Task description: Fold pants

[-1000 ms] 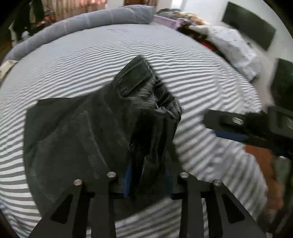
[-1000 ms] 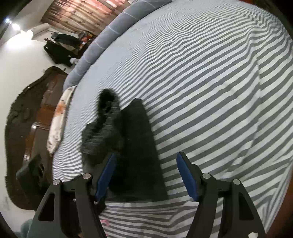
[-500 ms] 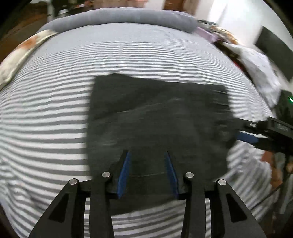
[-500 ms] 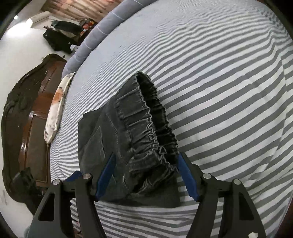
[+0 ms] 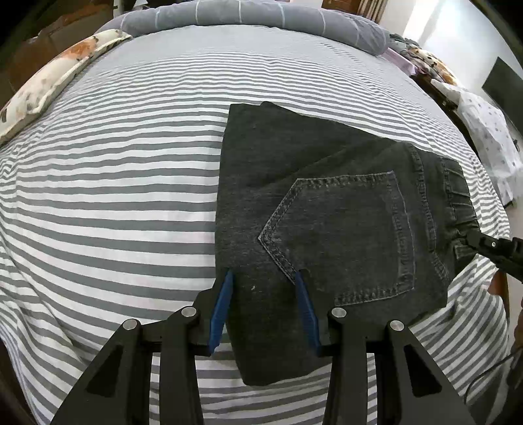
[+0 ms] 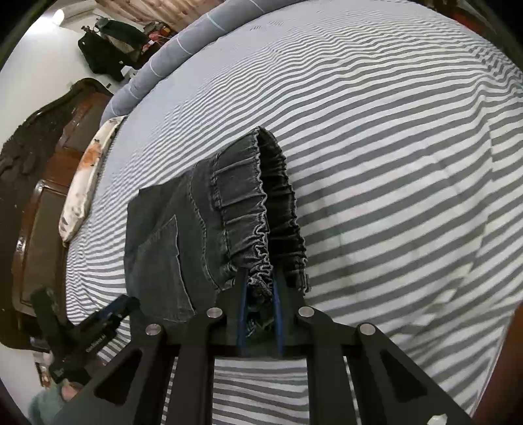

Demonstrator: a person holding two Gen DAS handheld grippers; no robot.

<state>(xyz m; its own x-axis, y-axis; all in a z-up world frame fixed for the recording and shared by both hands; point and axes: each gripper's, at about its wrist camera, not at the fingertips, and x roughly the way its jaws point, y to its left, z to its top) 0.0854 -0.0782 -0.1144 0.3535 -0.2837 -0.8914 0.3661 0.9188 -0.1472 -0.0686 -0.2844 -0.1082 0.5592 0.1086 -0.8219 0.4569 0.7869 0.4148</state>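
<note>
Dark grey denim pants (image 5: 327, 202) lie folded flat on the striped bed sheet (image 5: 114, 196), back pocket up. My left gripper (image 5: 264, 272) straddles their near left corner. The cloth lies flat between its blue pads (image 5: 222, 310), which stand apart and do not pinch it. In the right wrist view the elastic waistband (image 6: 255, 202) runs away from my right gripper (image 6: 260, 274). Its jaws are closing, and the gathered band is pinched between the pads. The right gripper (image 5: 490, 245) also shows at the pants' right edge in the left wrist view.
A floral pillow (image 5: 59, 75) and a grey rolled duvet (image 5: 261, 16) lie at the bed's head. A dark wooden headboard (image 6: 39, 163) stands behind them. Beyond the bed's right side are a white patterned cloth (image 5: 490, 147) and a dark screen (image 5: 503, 85).
The bunched pants that my left gripper held up now lie flat and folded. The left gripper swung across with them. The right gripper's wide jaws came together on the waistband.
</note>
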